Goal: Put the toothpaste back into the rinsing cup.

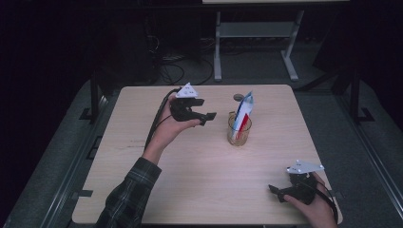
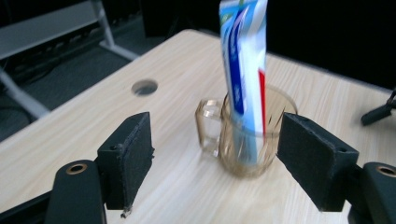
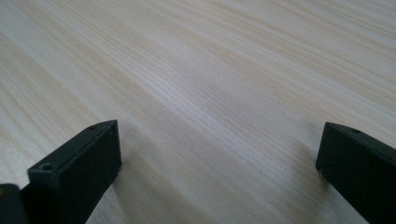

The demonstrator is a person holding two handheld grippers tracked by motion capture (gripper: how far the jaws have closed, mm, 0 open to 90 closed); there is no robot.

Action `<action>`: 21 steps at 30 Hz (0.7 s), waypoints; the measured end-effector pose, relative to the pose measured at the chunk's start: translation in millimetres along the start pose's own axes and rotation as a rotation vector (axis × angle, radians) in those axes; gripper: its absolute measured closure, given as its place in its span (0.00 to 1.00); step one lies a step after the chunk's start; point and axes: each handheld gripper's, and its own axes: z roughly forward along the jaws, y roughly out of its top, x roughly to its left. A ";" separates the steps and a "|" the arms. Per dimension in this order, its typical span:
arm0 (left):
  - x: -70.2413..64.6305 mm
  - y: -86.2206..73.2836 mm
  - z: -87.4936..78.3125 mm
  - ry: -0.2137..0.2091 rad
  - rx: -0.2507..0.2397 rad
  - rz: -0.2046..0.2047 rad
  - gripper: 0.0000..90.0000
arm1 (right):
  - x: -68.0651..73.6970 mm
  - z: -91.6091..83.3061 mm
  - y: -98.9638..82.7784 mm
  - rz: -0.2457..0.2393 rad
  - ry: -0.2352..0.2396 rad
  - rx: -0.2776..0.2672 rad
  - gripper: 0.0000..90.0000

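A clear glass mug (image 1: 239, 130) (image 2: 247, 137) stands near the middle of the table, handle turned toward the left gripper. A white, blue and red toothpaste tube (image 1: 244, 113) (image 2: 244, 70) stands upright inside it, leaning on the rim. My left gripper (image 1: 210, 117) (image 2: 217, 161) is held above the table just left of the mug, open and empty, its jaws pointing at the mug without touching it. My right gripper (image 1: 275, 191) (image 3: 219, 163) rests low near the table's front right corner, open, with bare wood between its jaws.
The light wooden table (image 1: 199, 161) has a round cable hole (image 1: 238, 97) (image 2: 144, 87) behind the mug. A white desk frame (image 1: 256, 33) stands on the grey floor beyond the far edge. Black cables (image 1: 157, 118) trail from the left gripper.
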 end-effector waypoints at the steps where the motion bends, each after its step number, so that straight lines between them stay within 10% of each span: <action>1: 0.1 -2.9 -3.2 0.005 0.007 -0.005 0.28 | 0.0 0.0 0.0 -0.001 0.000 0.000 0.00; 21: 4.9 -65.1 -60.2 0.100 0.053 -0.044 0.27 | 0.0 0.0 0.0 0.000 0.000 0.000 0.00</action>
